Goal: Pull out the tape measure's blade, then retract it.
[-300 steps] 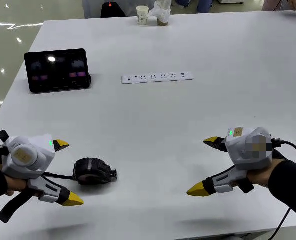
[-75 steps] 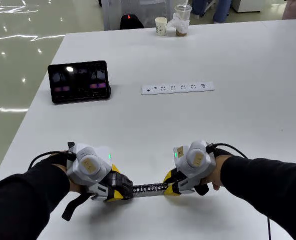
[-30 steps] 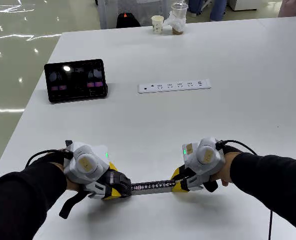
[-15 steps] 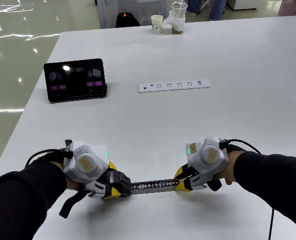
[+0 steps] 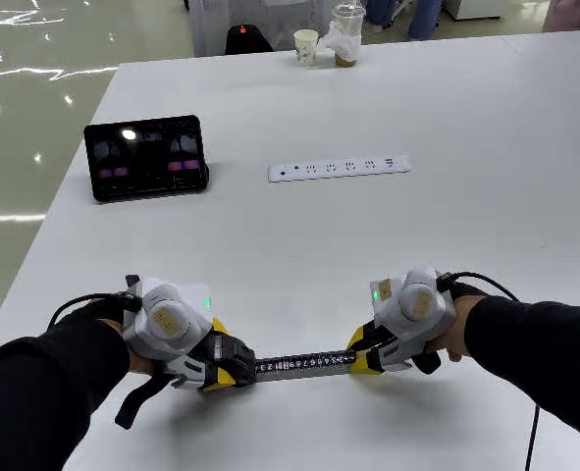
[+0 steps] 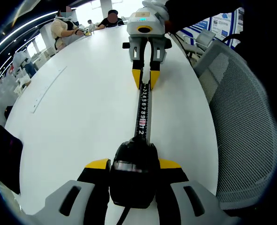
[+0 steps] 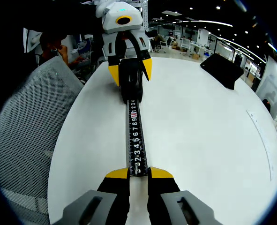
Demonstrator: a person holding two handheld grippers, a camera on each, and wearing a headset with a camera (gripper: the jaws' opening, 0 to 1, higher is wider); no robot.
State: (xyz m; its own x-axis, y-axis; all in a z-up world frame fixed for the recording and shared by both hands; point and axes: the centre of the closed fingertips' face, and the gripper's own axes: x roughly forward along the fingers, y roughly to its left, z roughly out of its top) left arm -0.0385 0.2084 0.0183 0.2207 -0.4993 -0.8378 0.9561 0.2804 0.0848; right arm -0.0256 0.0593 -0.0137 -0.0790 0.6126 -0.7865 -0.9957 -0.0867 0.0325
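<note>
The black tape measure case (image 5: pixel 229 359) rests on the white table (image 5: pixel 368 255) near its front edge, and my left gripper (image 5: pixel 216 366) is shut on it. Its dark blade (image 5: pixel 304 364) with white numbers runs out to the right. My right gripper (image 5: pixel 360 357) is shut on the blade's end. In the left gripper view the case (image 6: pixel 134 171) sits between my yellow-tipped jaws and the blade (image 6: pixel 142 112) leads away to the right gripper (image 6: pixel 145 80). In the right gripper view my jaws pinch the blade tip (image 7: pixel 138 169), and the left gripper (image 7: pixel 129 69) holds the case (image 7: pixel 130 84) beyond.
A dark tablet (image 5: pixel 145 157) stands at the left of the table, a white power strip (image 5: pixel 339 168) lies in the middle, and cups (image 5: pixel 306 45) stand at the far edge. A mesh chair (image 6: pixel 241 117) is beside the table.
My right gripper has moved further right with the blade's end, so more blade shows between the two grippers. The left gripper and case have stayed put.
</note>
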